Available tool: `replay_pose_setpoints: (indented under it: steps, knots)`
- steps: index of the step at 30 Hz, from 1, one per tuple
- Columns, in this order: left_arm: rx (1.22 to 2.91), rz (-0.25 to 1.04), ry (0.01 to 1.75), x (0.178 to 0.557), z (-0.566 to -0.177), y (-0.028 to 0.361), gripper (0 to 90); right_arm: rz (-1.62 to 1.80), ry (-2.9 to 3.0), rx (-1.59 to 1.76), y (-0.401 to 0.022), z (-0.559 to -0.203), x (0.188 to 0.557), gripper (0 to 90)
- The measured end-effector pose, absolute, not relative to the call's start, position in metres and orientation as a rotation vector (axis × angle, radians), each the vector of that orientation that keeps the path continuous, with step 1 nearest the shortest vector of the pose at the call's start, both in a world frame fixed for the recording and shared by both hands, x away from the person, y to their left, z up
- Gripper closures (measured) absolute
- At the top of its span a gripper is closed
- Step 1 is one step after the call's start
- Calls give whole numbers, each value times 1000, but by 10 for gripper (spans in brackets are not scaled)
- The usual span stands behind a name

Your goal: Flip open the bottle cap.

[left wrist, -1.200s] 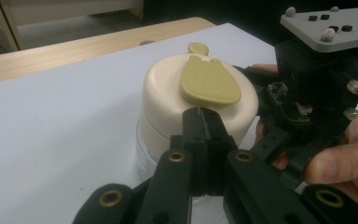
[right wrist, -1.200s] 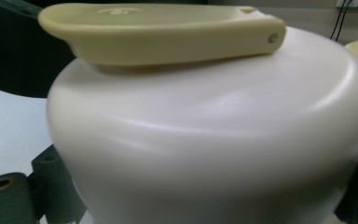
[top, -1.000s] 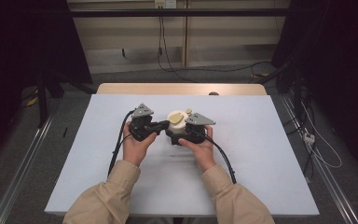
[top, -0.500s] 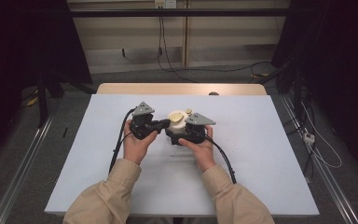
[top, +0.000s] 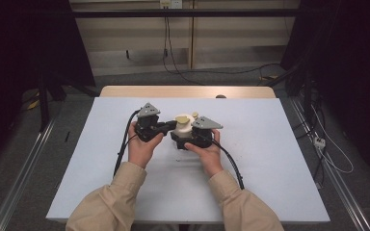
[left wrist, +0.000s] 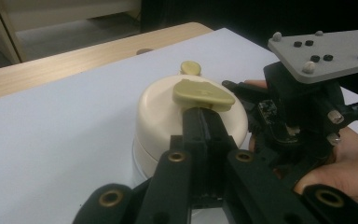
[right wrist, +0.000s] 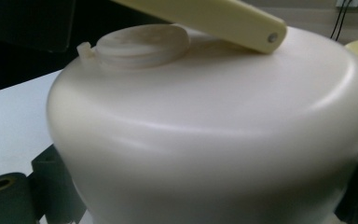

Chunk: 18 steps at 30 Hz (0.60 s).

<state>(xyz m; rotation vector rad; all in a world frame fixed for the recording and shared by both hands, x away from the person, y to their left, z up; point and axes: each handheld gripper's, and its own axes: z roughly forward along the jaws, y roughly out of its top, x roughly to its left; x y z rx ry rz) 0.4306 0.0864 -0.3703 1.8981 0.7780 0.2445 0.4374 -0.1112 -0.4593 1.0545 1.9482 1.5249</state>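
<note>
A round cream container (top: 183,127) stands mid-table on the white sheet. On its lid lies a flat olive handle (left wrist: 203,93), and beyond the handle sits a small olive knob (left wrist: 190,68). My left gripper (top: 170,126) reaches in from the left, its jaws shut on the near edge of that handle (top: 182,118). My right gripper (top: 185,139) grips the container body from the near right side. In the right gripper view the cream wall (right wrist: 205,130) bulges between both black fingers (right wrist: 9,196), with a low round cap (right wrist: 142,44) on top.
The white sheet (top: 270,168) covers a wooden table whose far edge (top: 188,91) shows bare. Black cables (top: 123,149) trail from both grippers toward the near side. Metal rails run along the floor on both sides, and loose wires lie at the right.
</note>
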Motion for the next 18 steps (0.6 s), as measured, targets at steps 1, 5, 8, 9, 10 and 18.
replay_pose_setpoints:
  steps: [1, 5, 8, 9, 10, 18]
  knots:
    - [1895, 243, 779, 431, -370, 86, 900, 1524, 1949, 1053, -111, -459, 437, 66]
    - [1891, 244, 778, 431, -370, 86, 900, 1525, 1949, 1055, -111, -459, 438, 66]
    - [1891, 245, 780, 431, -369, 85, 900, 1525, 1949, 1055, -111, -459, 438, 66]
    - [1896, 246, 779, 432, -370, 85, 900, 1522, 1950, 1053, -111, -459, 438, 66]
    - [1895, 243, 780, 432, -370, 84, 900, 1522, 1949, 1052, -111, -459, 438, 65]
    - [1892, 247, 776, 432, -369, 81, 900, 1523, 1951, 1052, -111, -459, 438, 66]
